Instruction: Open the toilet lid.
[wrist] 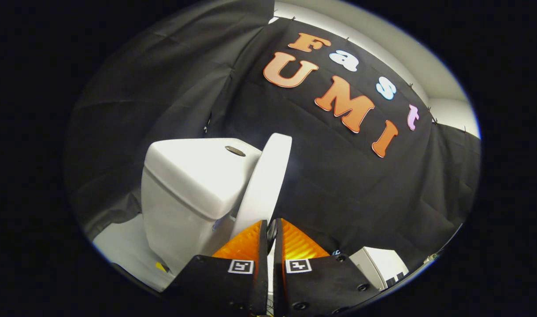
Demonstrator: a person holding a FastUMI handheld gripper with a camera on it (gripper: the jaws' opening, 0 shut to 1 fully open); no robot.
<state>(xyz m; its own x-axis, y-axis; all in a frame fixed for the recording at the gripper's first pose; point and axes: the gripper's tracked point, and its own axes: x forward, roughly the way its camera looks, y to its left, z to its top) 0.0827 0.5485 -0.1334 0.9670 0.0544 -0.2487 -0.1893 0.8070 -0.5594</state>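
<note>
The white toilet lid point(268, 176) stands raised, nearly upright, its top edge leaning close to the white tank point(189, 185). A round flush button point(235, 151) sits on top of the tank. My gripper point(271, 226) is at the lid's lower rim, and its two orange fingers point(246, 244) stand almost together. A thin strip of white shows between the fingers, so they look pressed on the lid's edge. The bowl and seat are hidden below the fingers.
Black cloth walls close in behind and to both sides of the toilet. A pale floor point(123, 242) shows beside the tank, with a small yellow mark point(161, 266) on it. A white boxy object point(383, 264) sits low beyond the right finger.
</note>
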